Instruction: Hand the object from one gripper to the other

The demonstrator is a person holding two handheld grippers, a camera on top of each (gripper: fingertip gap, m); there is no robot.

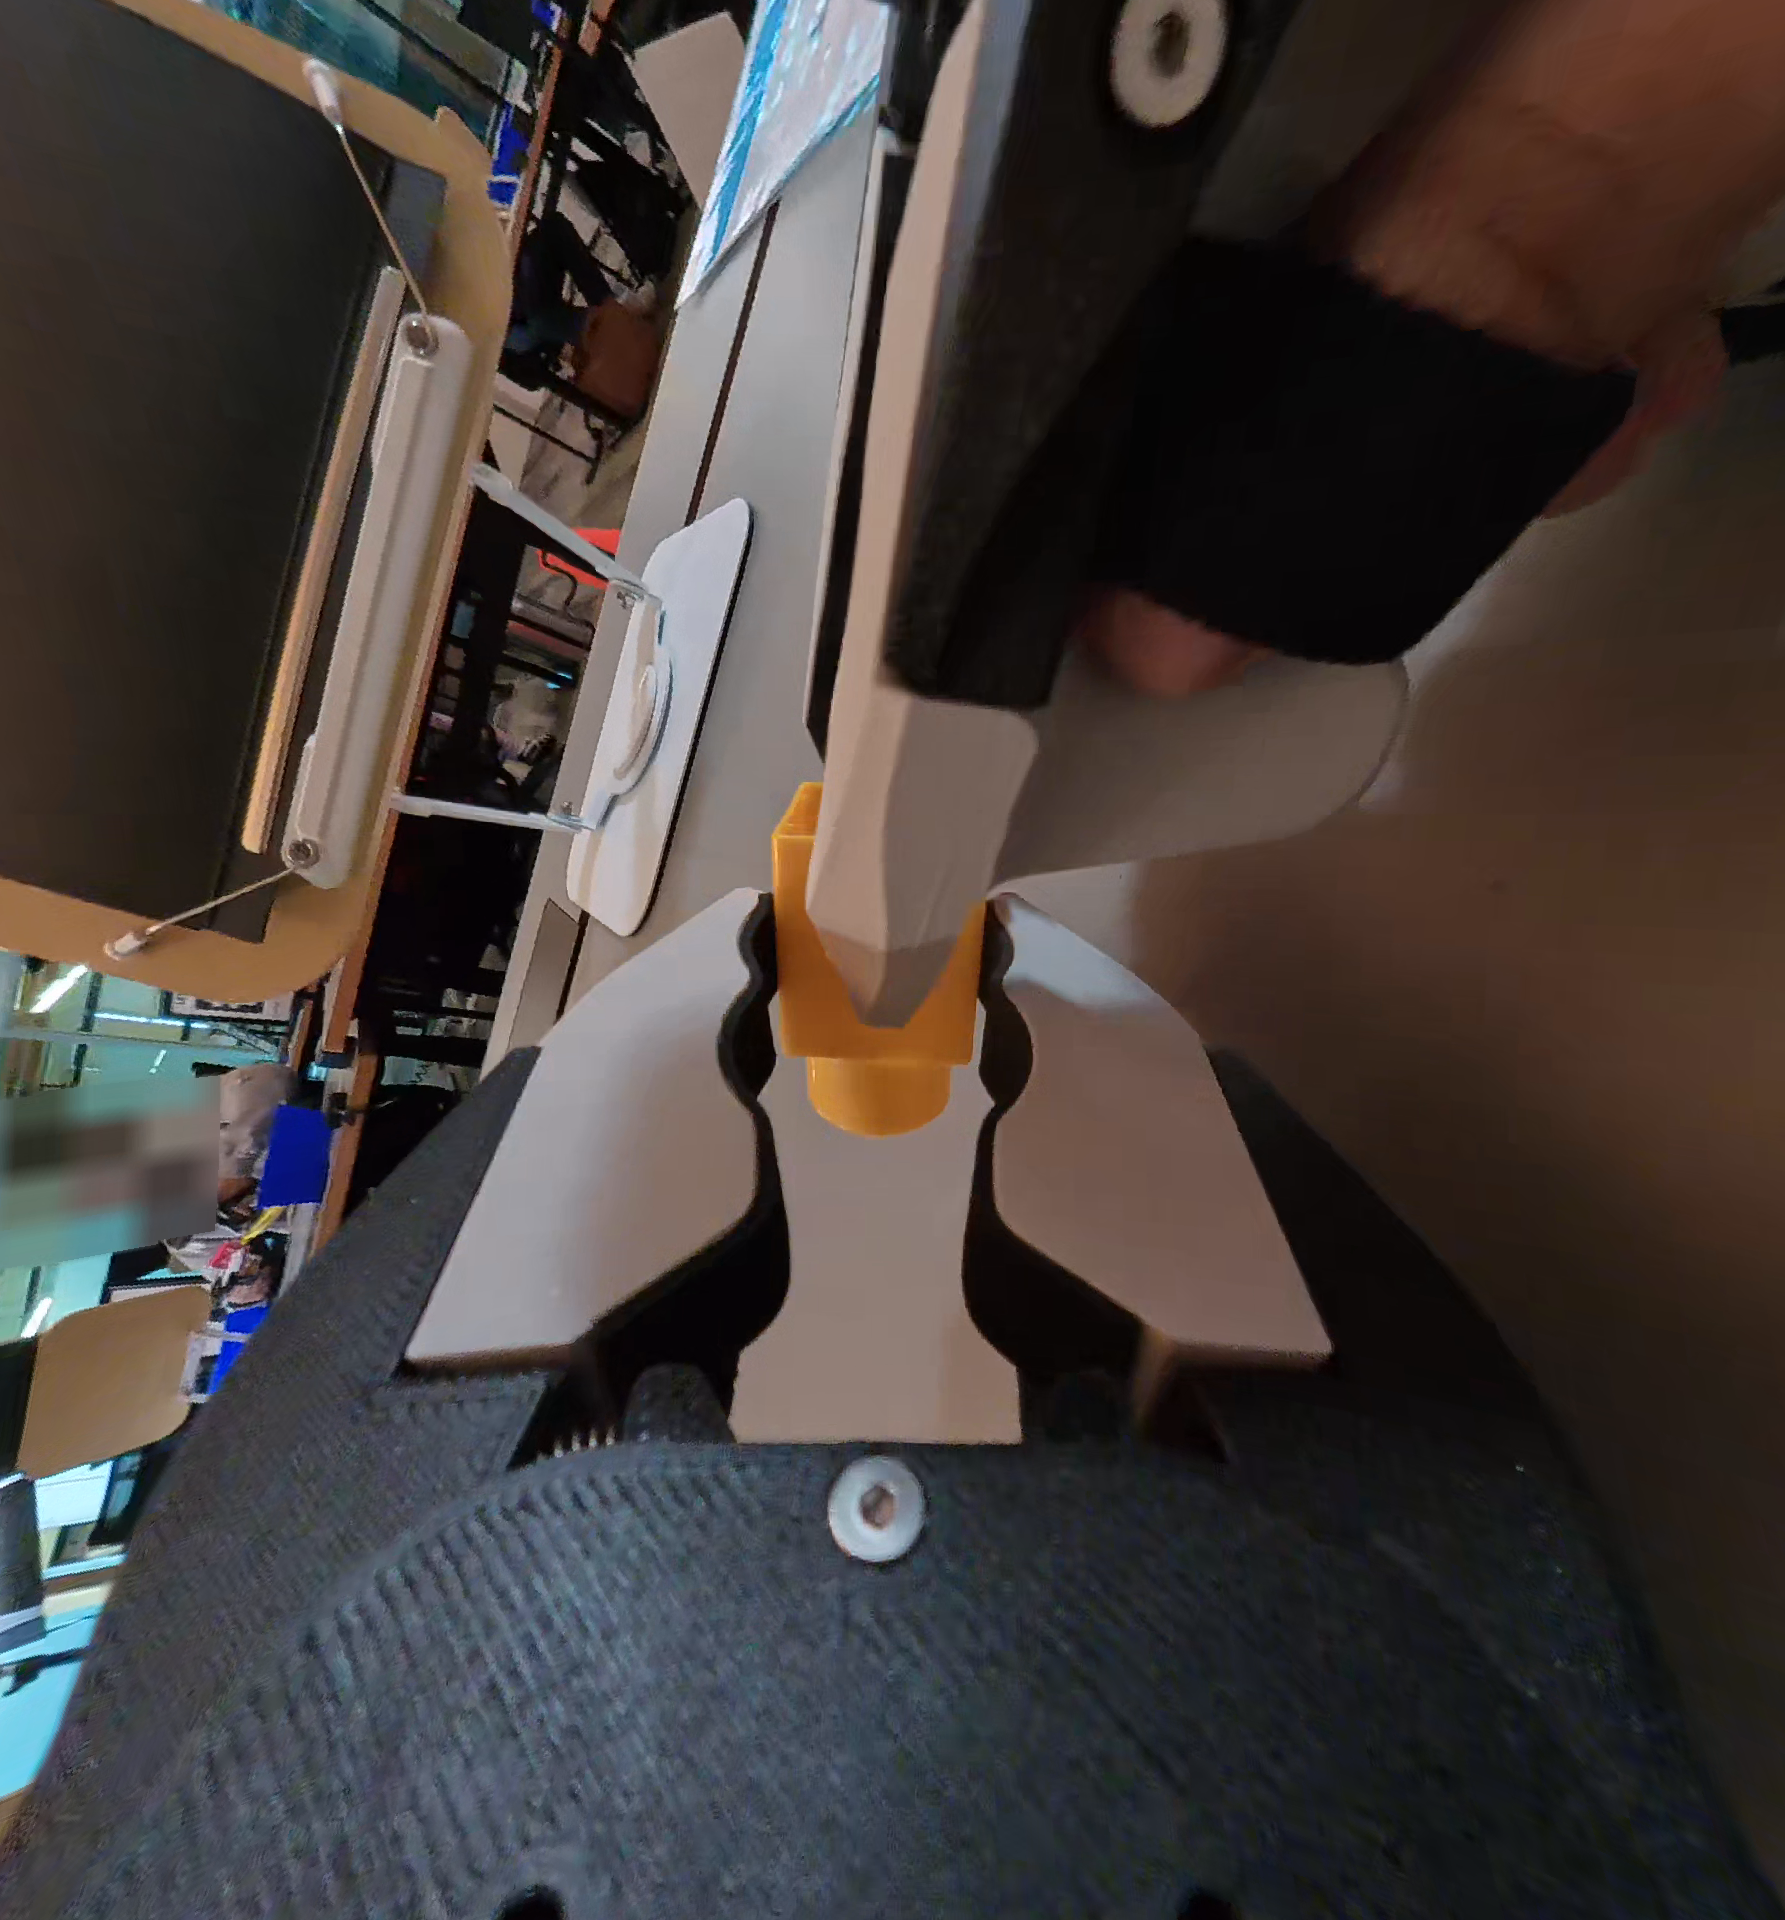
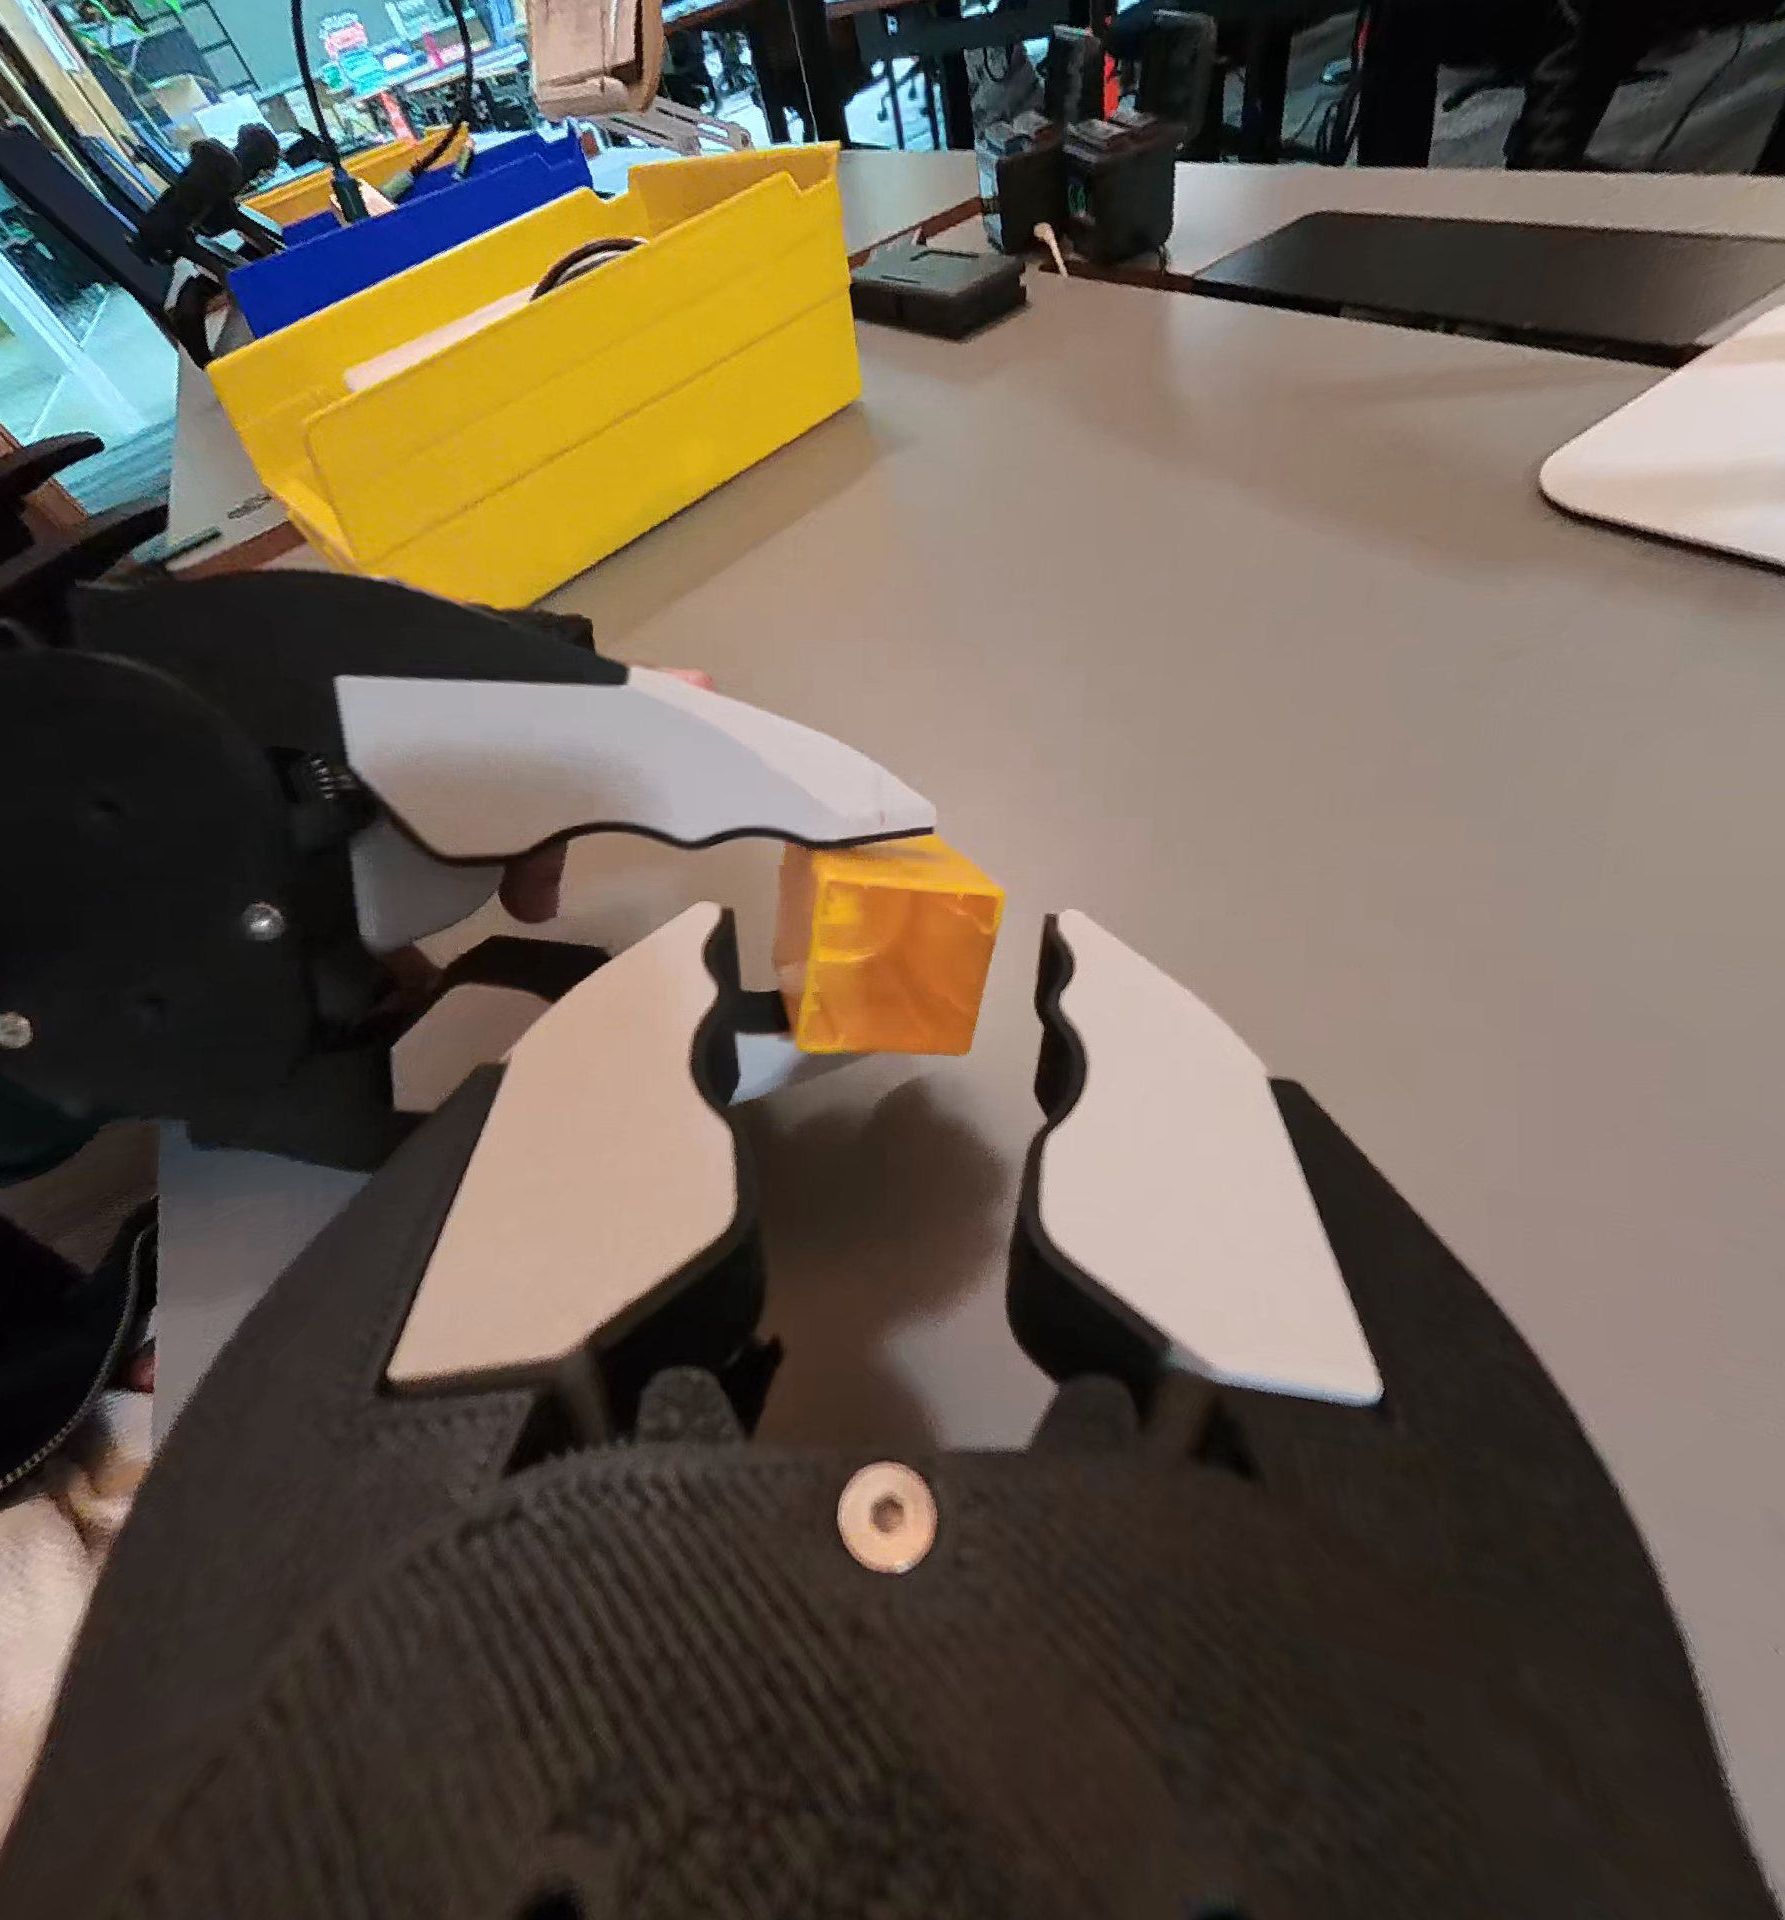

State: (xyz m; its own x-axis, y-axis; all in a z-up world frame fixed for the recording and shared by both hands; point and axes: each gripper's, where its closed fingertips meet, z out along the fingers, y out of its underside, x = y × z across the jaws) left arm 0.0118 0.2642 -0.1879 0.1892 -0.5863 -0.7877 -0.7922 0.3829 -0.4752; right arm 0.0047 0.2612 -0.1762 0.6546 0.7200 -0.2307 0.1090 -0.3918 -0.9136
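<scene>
Right wrist view: yellow bin behind block, left tongs, grey table.

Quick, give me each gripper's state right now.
Left gripper: shut on the orange block.
Right gripper: open, jaws on either side of the orange block's free end, not gripping it.

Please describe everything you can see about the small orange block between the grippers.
The orange block is small, looks like smooth plastic, square and hollow at one end, with a round stud at the other. It is held above the grey table, clamped between the jaws of the left gripper. The right gripper has open jaws on either side of the hollow end; contact cannot be told.
</scene>
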